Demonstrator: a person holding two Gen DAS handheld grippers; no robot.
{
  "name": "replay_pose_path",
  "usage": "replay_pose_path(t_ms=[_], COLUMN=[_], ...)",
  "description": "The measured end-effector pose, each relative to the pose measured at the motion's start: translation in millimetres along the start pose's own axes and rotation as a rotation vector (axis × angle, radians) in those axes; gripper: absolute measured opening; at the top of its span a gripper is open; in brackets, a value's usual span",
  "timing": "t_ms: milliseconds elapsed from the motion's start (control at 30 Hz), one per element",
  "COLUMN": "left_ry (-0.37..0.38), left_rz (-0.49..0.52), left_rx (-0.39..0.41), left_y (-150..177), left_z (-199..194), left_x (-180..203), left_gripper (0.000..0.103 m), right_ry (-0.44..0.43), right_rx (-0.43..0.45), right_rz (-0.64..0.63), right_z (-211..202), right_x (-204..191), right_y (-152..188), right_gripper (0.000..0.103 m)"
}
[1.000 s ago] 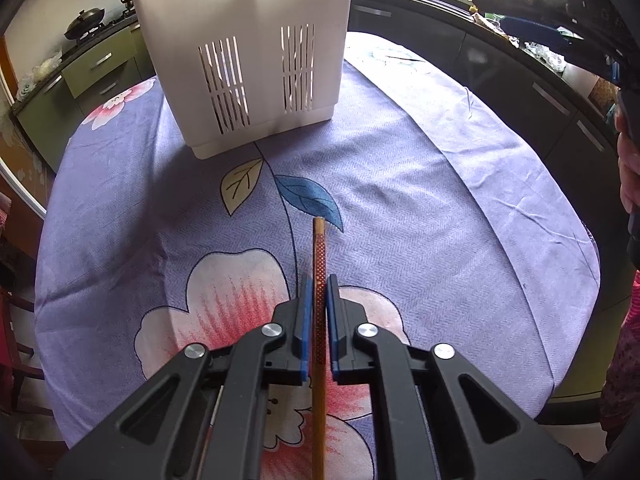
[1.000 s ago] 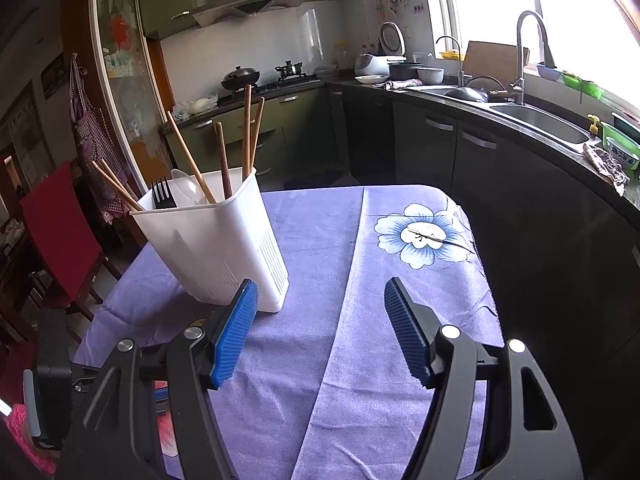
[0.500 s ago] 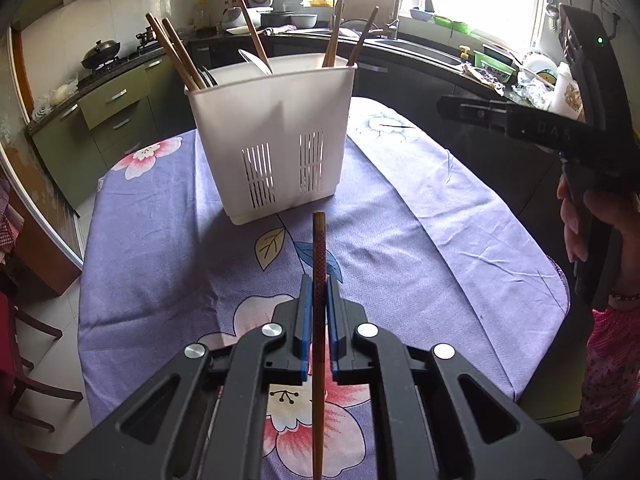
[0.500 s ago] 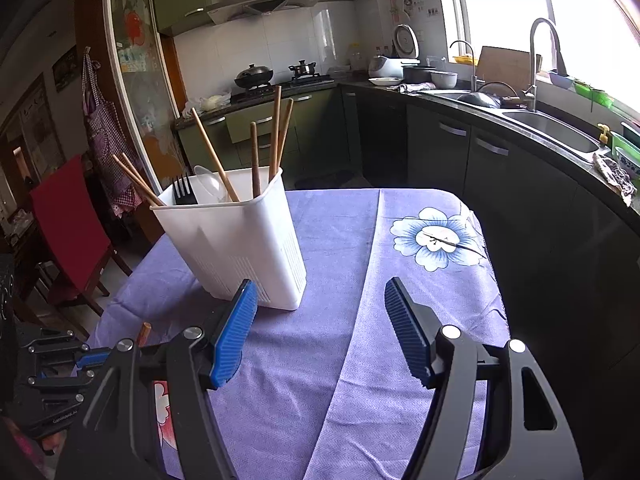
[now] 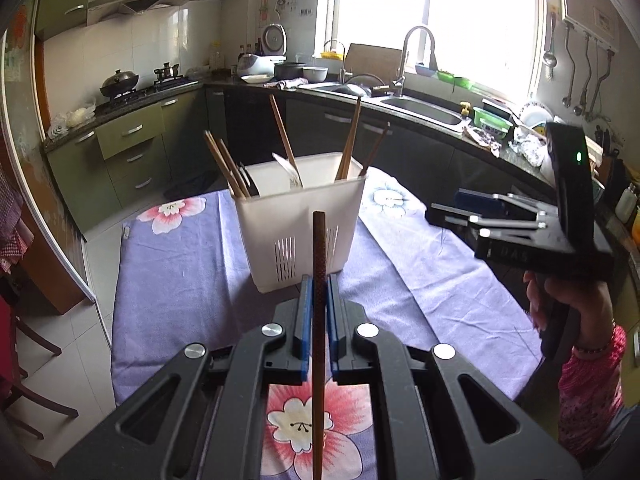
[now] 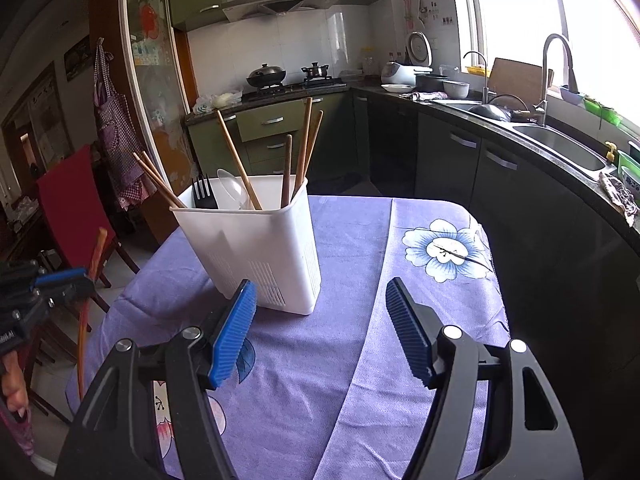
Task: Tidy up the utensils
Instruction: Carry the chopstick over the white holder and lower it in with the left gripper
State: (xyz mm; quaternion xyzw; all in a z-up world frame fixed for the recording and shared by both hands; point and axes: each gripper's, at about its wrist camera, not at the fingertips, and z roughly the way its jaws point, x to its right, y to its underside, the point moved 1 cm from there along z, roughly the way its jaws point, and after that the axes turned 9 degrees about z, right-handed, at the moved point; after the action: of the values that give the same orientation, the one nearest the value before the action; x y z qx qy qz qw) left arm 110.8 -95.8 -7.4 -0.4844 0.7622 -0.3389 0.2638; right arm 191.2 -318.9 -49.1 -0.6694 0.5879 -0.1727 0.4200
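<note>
Since a second ago the left gripper [image 5: 316, 294] has risen well clear of the purple floral tablecloth [image 5: 172, 280], lifting the chopstick [image 5: 319, 248] with it, so that the view now looks across the table rather than down at it, and the rim of the white utensil caddy [image 5: 300, 232] and the sticks inside have come into sight. The left gripper is clamped on the chopstick, its blue pads pressed against both sides of the dark wooden shaft. The chopstick's long axis runs with the fingers, its far end pointing forward and up, its near end passing back under the gripper body. The caddy stands straight ahead of that far end, on the cloth, upright, with several chopsticks, a black fork [image 6: 204, 194] and a pale spoon [image 6: 232, 190] already leaning in it. The chopstick's tip appears against the caddy's front wall, below the rim, so it likely needs more height and a steeper tilt to drop in. The right gripper [image 6: 320, 320] hovers above the table on the other side, jaws spread wide with nothing between them, also facing the caddy. The left one, carrying the load, seems the hand set to make the placement.
</note>
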Motion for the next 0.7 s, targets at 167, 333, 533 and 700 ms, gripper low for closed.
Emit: replay_pose_path(t_ms=[167,333,533,700], left_ry=[0.003,-0.007,-0.067,-0.109], left_rz=[-0.036,-0.081,-0.099,-0.112], left_rx=[0.13,0.285,0.487,0.574], left_y=[-47.7,-98.5,-144.0,-161.9], left_z=[-16.3,-27.3,-28.6,-5.5], left_x=[-14.6,-30.5,-41.7,-50.4], left_gripper=[0.007,0.007,0.007,0.007], right_ry=[-0.005,0.0,0.002,-0.005], right_rx=[0.003,0.007,0.003,-0.007], right_rz=[-0.006,-0.003,0.008,0.014], right_z=[-2.9,-2.8,1.4,6.0], right_x=[-1.0,3.3,9.4,11.1], right_y=[-0.3,-4.2,-5.2,-3.9], right_gripper=[0.067,0.067,0.067,0.067])
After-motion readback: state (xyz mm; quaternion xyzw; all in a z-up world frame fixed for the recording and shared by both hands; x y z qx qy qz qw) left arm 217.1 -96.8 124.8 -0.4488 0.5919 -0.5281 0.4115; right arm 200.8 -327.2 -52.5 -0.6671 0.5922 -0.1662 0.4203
